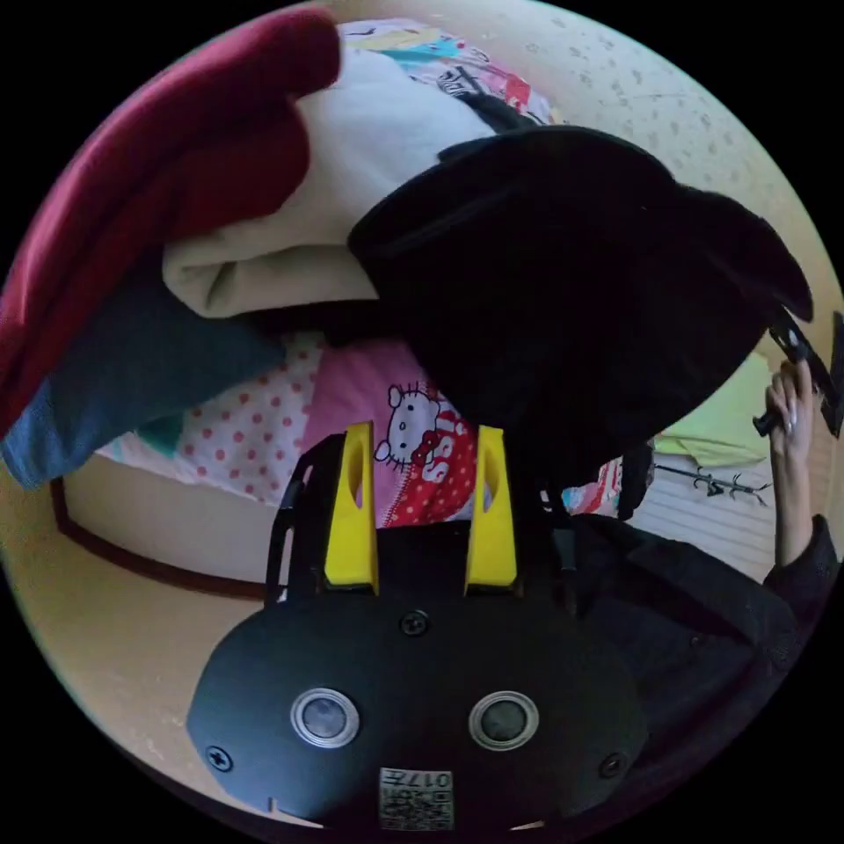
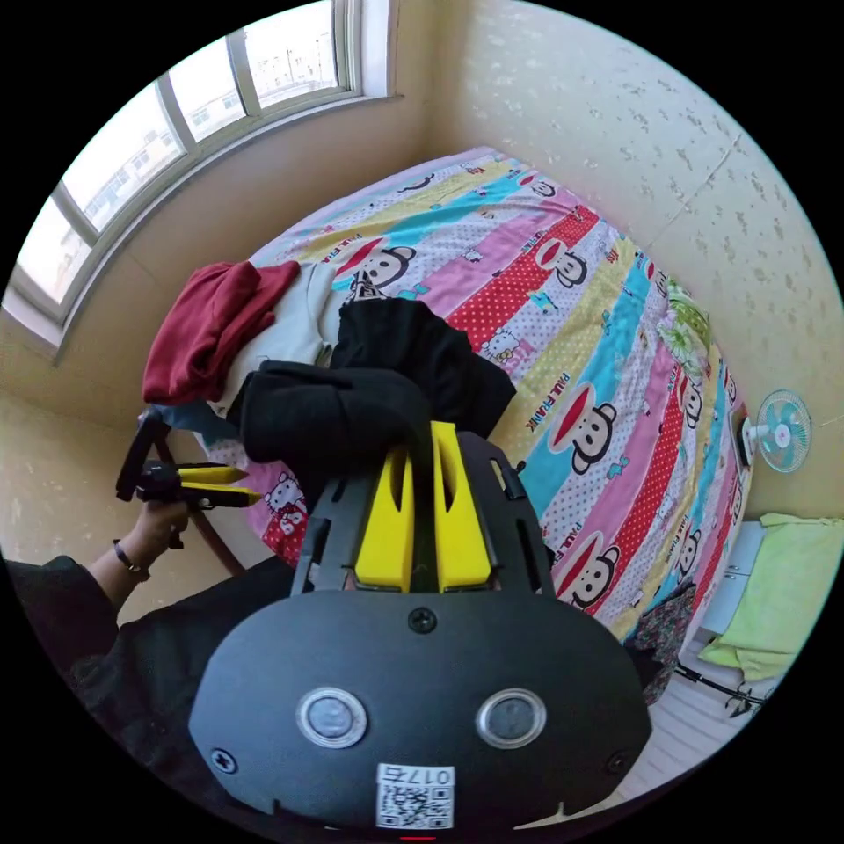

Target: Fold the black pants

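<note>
Yellow jaws of the right gripper (image 2: 422, 475) stand nearly closed in the right gripper view, clenched on a dark fold of the black pants (image 2: 352, 400), which rise bunched directly ahead of the jaw tips. Beyond the bunch, the pants drape onto the near end of the bed (image 2: 615, 369), against a pile of clothes (image 2: 220, 325) in red, cream and blue. The left gripper (image 1: 420, 475) has its jaws parted with nothing between them; in the left gripper view the pants (image 1: 580, 299) hang above and to the right of its tips, near but apart. Judged from this, the right gripper carries the garment and the left is free to take a second edge. The pants' long axis cannot be made out: the cloth is crumpled, and waistband and legs are indistinguishable in the dark mass. A hand (image 1: 787, 409) on the right gripper's handle appears at the left view's edge.
</note>
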